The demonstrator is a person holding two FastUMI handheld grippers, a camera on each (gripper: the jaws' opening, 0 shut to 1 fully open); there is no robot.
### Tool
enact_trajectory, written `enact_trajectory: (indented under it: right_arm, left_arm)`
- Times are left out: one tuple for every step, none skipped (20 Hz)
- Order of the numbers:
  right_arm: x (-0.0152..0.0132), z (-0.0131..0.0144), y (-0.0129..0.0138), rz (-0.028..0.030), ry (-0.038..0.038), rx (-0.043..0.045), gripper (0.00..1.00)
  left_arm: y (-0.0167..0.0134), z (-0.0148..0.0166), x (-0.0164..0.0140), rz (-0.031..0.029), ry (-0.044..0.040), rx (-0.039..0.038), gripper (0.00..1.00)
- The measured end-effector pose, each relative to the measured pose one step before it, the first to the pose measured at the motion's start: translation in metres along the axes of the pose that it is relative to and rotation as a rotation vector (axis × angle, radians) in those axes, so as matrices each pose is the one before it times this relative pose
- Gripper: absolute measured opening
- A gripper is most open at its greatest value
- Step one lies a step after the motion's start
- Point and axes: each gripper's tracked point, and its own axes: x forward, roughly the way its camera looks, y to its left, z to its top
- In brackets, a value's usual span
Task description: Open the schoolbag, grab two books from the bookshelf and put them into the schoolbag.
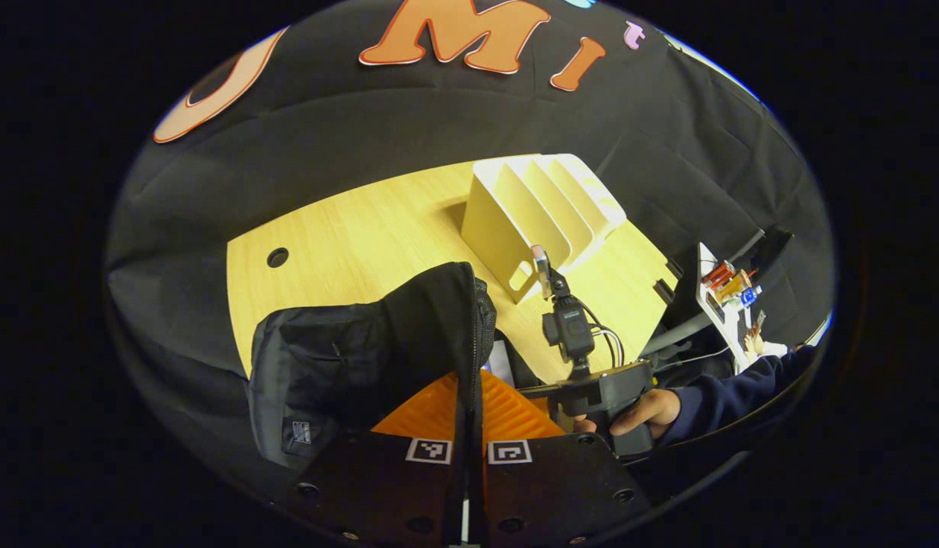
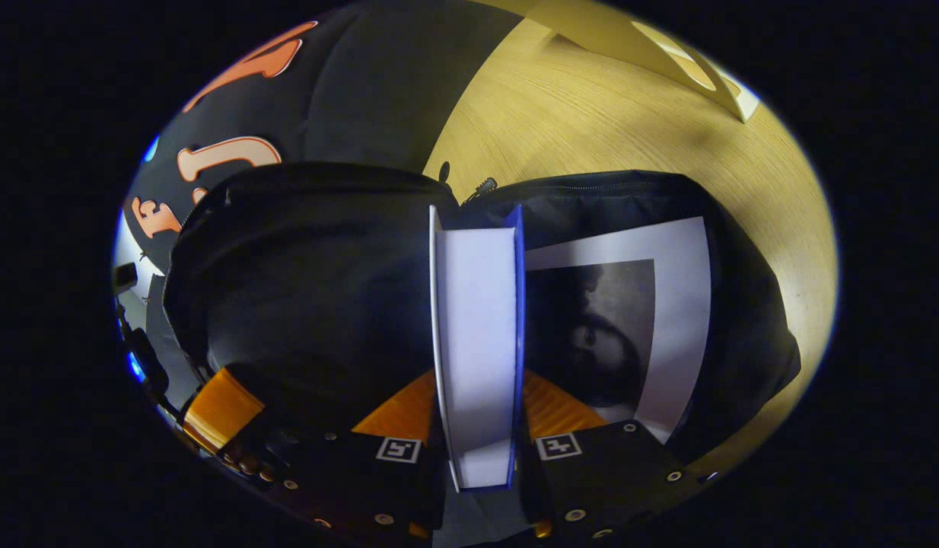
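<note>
Over the open bag (image 2: pixel 302 289), a book (image 2: pixel 477 342) is gripped edge-on by the right tool (image 2: pixel 477 449), beside another book (image 2: pixel 629 320) already lying inside. The bag's flap (image 1: pixel 439 320) is pinched and held up by the left tool (image 1: pixel 468 457). The second book's insertion appears in hand; next it must be lowered into the opening and released, the shelf (image 1: pixel 538 213) on the surface (image 1: pixel 348 236) standing empty.

One black fabric schoolbag (image 2: pixel 302 266) lies open on one pale wooden surface (image 2: pixel 591 122). Two books are at the schoolbag: one blue-covered book with white page edges (image 2: pixel 477 342) stands edge-on at its opening, and one white-bordered book with a dark cover picture (image 2: pixel 629 320) lies inside it. One cream slotted bookshelf (image 1: pixel 538 217) with four dividers stands beyond the schoolbag. Two hand-held grippers are visible, the left hand-held gripper (image 1: pixel 468 426) and the right hand-held gripper (image 2: pixel 477 438).
</note>
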Motion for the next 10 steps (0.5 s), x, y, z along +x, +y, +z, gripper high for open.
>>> enact_trajectory:
  right_arm:
    - [-0.00593, -0.00081, -0.00444, -0.03081, 0.02011, -0.02333, 0.45]
    - [-0.00571, 0.00107, -0.0032, -0.02622, 0.0165, -0.02919, 0.54]
    - [-0.00792, 0.00127, -0.00201, -0.01334, 0.01119, -0.02693, 0.57]
    - [-0.01297, 0.00077, -0.00444, -0.02555, 0.0121, -0.02902, 0.72]
    - [-0.01169, -0.00002, -0.00652, -0.02776, 0.01405, -0.028, 0.8]
    - [-0.01211, 0.00284, -0.00405, -0.01486, -0.00634, -0.02534, 0.92]
    - [-0.01306, 0.00478, -0.00323, -0.01004, -0.01116, -0.03222, 0.96]
    - [-0.01322, 0.00452, -0.00663, -0.01226, -0.00338, -0.02275, 0.97]
    - [-0.01482, 0.00506, -0.00684, -0.00907, -0.0114, -0.02098, 0.97]
    - [-0.01613, 0.00676, -0.00917, -0.01463, -0.01733, -0.02145, 0.98]
  left_arm:
    - [0.00265, -0.0015, -0.00013, 0.01844, -0.0009, -0.00571, 0.04]
    - [0.00309, -0.00202, 0.00203, 0.01886, -0.00282, -0.00517, 0.03]
    - [0.00036, -0.00127, 0.00002, 0.01435, 0.00119, 0.00172, 0.04]
    - [-0.00156, -0.00283, 0.00162, 0.01207, -0.00024, -0.00198, 0.04]
    - [-0.00181, -0.00109, 0.00176, 0.01315, 0.00211, -0.00557, 0.04]
    - [-0.00026, -0.0026, 0.00443, 0.01717, 0.00112, -0.00875, 0.04]
    - [-0.00169, -0.00348, 0.00384, 0.01586, 0.00455, -0.01105, 0.04]
    - [-0.00385, -0.00286, 0.00331, 0.01305, -0.00102, -0.0073, 0.04]
    - [-0.00397, -0.0018, 0.00269, 0.01319, -0.00008, -0.00545, 0.04]
    - [-0.00476, -0.00126, 0.00331, 0.0188, 0.00029, -0.00255, 0.04]
